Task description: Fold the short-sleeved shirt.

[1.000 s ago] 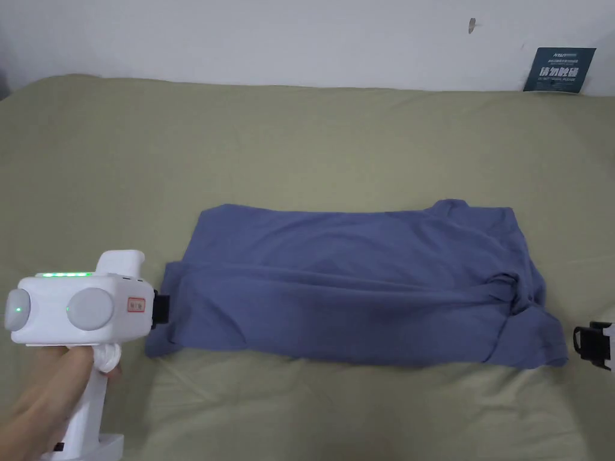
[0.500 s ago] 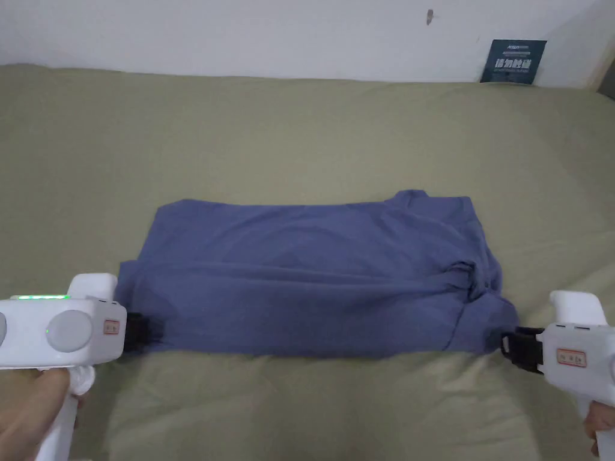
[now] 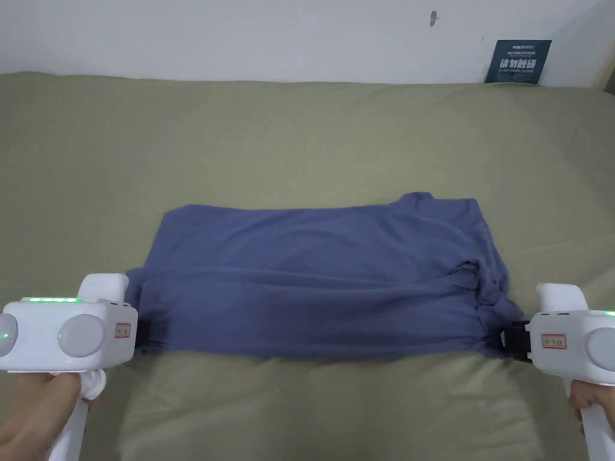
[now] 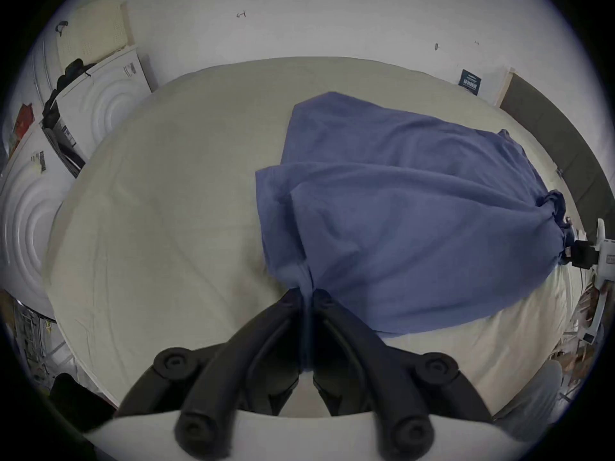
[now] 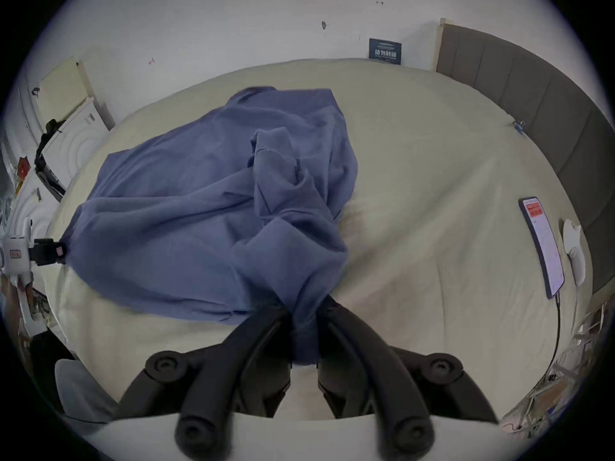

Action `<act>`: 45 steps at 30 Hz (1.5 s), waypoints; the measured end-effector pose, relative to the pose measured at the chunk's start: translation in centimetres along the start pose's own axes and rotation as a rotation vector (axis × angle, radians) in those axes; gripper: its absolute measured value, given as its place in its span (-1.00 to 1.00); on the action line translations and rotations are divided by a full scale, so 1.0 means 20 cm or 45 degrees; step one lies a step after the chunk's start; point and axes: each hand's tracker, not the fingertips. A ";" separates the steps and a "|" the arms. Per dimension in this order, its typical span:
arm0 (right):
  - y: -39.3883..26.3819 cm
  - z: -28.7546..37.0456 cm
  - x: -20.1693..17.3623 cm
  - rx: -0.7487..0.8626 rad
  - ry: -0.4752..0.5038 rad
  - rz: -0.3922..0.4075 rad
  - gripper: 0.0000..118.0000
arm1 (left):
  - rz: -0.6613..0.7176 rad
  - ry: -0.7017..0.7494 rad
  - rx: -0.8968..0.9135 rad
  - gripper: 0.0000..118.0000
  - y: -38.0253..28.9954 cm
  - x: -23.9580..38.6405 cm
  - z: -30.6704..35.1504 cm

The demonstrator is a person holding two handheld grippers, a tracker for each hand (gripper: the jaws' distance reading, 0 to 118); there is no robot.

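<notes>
Pinching the blue shirt [image 3: 324, 282] at both near corners: left gripper [image 4: 307, 297] clamped tight on a thin gather of hem cloth, right gripper [image 5: 304, 312] clamped on a thicker bunch at the sleeve end. Lying flat on the green bed sheet [image 3: 300, 138], stretched between the two pairs of jaws, already doubled lengthwise with one layer over another. Ahead of the right jaws, a crumpled knot of sleeve and collar. Ahead of the left jaws, two hem layers stepped apart, not flush. Likely risks from here: gripping only the upper layer on the left, leaving the lower one behind when lifted; carrying the sleeve knot into the next fold as a lump; pulling unevenly and skewing the edges; dragging the loose bed sheet along.
</notes>
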 end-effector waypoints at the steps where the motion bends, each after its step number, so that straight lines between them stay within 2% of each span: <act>1: 0.00 0.03 0.00 0.009 -0.005 0.009 -0.78 | -0.003 0.005 0.008 -0.89 0.01 0.00 0.00; 7: -0.09 0.29 -0.03 0.067 0.013 0.058 -0.78 | -0.015 0.020 0.050 -0.89 -0.05 -0.01 0.14; 13: -0.32 0.47 0.00 0.057 0.033 0.100 -0.78 | 0.011 -0.016 0.036 -0.89 -0.31 -0.05 0.28; 19: -0.51 0.47 0.06 0.002 0.053 0.081 -0.78 | 0.073 -0.052 -0.006 -0.89 -0.54 -0.09 0.33; 25: -0.53 0.43 0.05 0.014 0.047 0.046 -0.78 | 0.108 -0.077 0.000 -0.89 -0.51 -0.09 0.30; 31: -0.53 0.44 0.03 0.014 0.044 0.055 -0.78 | 0.120 -0.092 0.004 -0.89 -0.49 -0.11 0.30; 33: -0.53 0.45 0.02 0.015 0.050 0.055 -0.71 | 0.109 -0.106 -0.004 -0.88 -0.48 -0.10 0.31; 34: -0.54 0.45 0.02 0.011 0.046 0.052 -0.46 | 0.089 -0.132 0.000 -0.72 -0.48 -0.10 0.32; 35: -0.54 0.46 0.02 0.002 0.038 0.047 0.32 | 0.076 -0.139 0.013 0.03 -0.49 -0.11 0.33; 36: -0.53 0.47 0.03 -0.016 0.034 0.047 0.92 | 0.066 -0.130 0.017 0.71 -0.48 -0.11 0.34; 37: -0.52 0.48 0.03 -0.020 0.032 0.047 0.96 | 0.067 -0.120 0.016 1.00 -0.47 -0.11 0.34; 38: -0.51 0.53 0.03 0.135 0.046 0.051 0.80 | 0.077 -0.121 0.047 0.89 -0.47 -0.12 0.37; 40: -0.45 0.53 0.03 0.041 0.039 0.059 0.80 | 0.083 -0.113 0.075 0.70 -0.42 -0.14 0.39; 42: -0.36 0.56 0.01 0.114 0.035 0.067 0.70 | 0.091 -0.096 0.122 0.45 -0.34 -0.13 0.38; 43: -0.31 0.56 0.01 0.131 0.025 0.069 0.44 | 0.084 -0.093 0.138 0.17 -0.30 -0.12 0.37; 44: -0.26 0.54 0.00 0.161 0.024 0.068 -0.32 | 0.072 -0.083 0.159 -0.52 -0.25 -0.11 0.36; 45: -0.20 0.54 -0.01 0.212 0.012 0.051 -1.00 | 0.070 -0.068 0.184 -0.95 -0.18 -0.08 0.34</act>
